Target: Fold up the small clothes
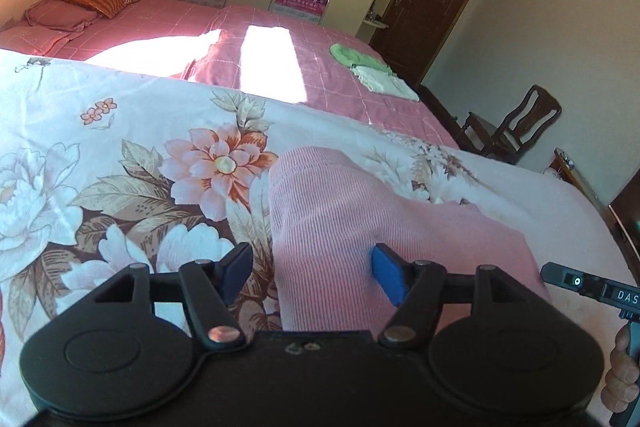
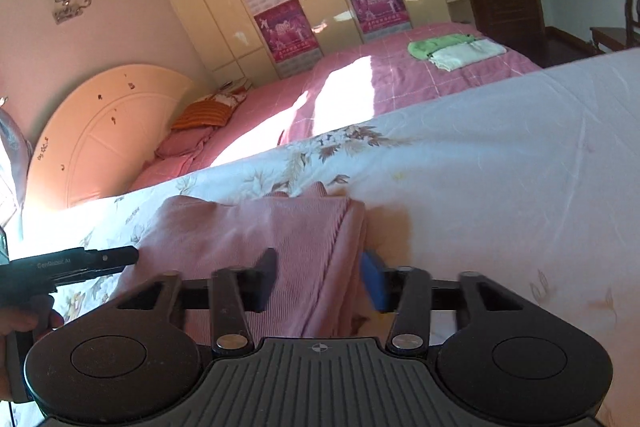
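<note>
Pink garment [image 2: 256, 239] pinched by right fingers [image 2: 370, 279]; left fingers [image 1: 240, 273] spread above it.

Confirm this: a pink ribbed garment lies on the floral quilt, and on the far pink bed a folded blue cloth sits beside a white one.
Not quite. The folded cloth beside the white cloth is green, not blue, as the right wrist view shows. The pink ribbed garment does lie on the floral quilt.

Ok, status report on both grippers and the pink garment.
Left gripper open, over pink garment, no grip. Right gripper has garment fabric between its pads; grip unclear. Garment on floral quilt. Nothing in the way.
</note>
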{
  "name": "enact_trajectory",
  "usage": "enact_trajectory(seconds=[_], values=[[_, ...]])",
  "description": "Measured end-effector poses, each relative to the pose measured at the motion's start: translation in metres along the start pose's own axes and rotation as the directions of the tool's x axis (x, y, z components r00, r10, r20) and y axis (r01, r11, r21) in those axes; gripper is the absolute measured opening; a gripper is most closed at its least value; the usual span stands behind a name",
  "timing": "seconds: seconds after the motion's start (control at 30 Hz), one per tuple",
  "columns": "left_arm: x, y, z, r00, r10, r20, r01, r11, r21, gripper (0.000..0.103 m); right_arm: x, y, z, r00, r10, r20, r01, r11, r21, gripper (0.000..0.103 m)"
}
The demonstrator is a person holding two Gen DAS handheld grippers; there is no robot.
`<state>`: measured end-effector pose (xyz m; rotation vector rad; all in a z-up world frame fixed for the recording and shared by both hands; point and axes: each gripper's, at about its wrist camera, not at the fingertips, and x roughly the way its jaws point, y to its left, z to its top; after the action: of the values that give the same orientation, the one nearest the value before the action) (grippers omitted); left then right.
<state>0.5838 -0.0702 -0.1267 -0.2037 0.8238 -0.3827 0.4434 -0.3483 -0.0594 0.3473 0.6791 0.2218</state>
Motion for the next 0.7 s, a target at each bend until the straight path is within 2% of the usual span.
enact_trajectory(seconds=[0.03, 0.1, 0.13, 0.23, 0.27, 0.3, 0.33, 0.37, 0.43, 0.53, 0.57, 0.63, 0.7], values=[[0.01, -0.001, -0.001, 1.0, 0.01, -0.022, -0.009, 1.0, 0.007, 0.075, 0.012, 0.005, 0.002, 1.0, -0.008, -0.028, 0.007, 0.999, -0.049, 0.004], [0.019, -0.005, -0.003, 0.999, 0.026, -0.021, -0.025, 0.999, 0.036, 0.077, 0.044, 0.011, -0.004, 0.989, -0.106, -0.107, 0.085, 0.98, -0.179, 0.0], [0.019, -0.007, -0.002, 0.999, 0.035, -0.023, -0.034, 0.999, 0.043, 0.077, 0.048, 0.007, -0.007, 0.992, -0.094, -0.085, 0.078, 0.981, -0.175, 0.0], [0.013, -0.007, -0.003, 0.999, 0.037, -0.029, -0.036, 0.999, 0.041, 0.077, 0.047, 0.004, -0.006, 0.99, -0.097, -0.102, 0.083, 0.988, -0.134, 0.0], [0.007, -0.007, -0.003, 0.999, 0.037, -0.025, -0.036, 0.999, 0.037, 0.074, 0.043, 0.005, -0.007, 0.99, -0.102, -0.099, 0.089, 0.987, -0.131, 0.0], [-0.007, -0.01, -0.003, 1.0, 0.029, -0.007, -0.028, 0.999, 0.044, 0.065, 0.034, 0.008, -0.007, 0.991, -0.109, -0.082, 0.099, 0.987, -0.125, 0.0], [-0.021, -0.015, -0.006, 1.0, 0.015, 0.02, -0.017, 0.997, 0.077, 0.064, 0.022, 0.011, -0.006, 0.993, -0.102, -0.055, 0.094, 0.987, -0.127, 0.0], [-0.035, -0.022, -0.013, 0.999, 0.011, 0.042, -0.016, 0.993, 0.119, 0.064, 0.008, 0.014, -0.007, 0.997, -0.076, -0.03, 0.072, 0.989, -0.13, 0.0], [-0.051, -0.029, -0.028, 0.999, 0.001, 0.04, -0.007, 0.988, 0.155, 0.064, -0.013, 0.021, -0.013, 0.999, -0.04, -0.015, 0.037, 0.989, -0.146, 0.0], [-0.061, -0.034, -0.055, 1.0, 0.01, 0.008, -0.011, 0.984, 0.178, 0.065, -0.033, 0.034, -0.032, 0.998, 0.013, -0.06, -0.025, 0.98, -0.197, 0.0], [-0.064, -0.034, -0.063, 1.0, 0.009, 0.009, -0.01, 0.985, 0.172, 0.065, -0.037, 0.04, -0.04, 0.997, 0.026, -0.078, -0.042, 0.975, -0.216, 0.0], [-0.076, -0.03, -0.076, 1.0, -0.003, 0.025, 0.0, 0.992, 0.123, 0.067, -0.048, 0.047, -0.051, 0.997, 0.0, -0.071, -0.018, 0.968, -0.25, 0.0], [-0.087, -0.023, -0.084, 0.999, 0.009, 0.04, -0.013, 0.997, 0.082, 0.07, -0.063, 0.045, -0.062, 0.998, -0.041, -0.052, 0.029, 0.978, -0.209, 0.0]])
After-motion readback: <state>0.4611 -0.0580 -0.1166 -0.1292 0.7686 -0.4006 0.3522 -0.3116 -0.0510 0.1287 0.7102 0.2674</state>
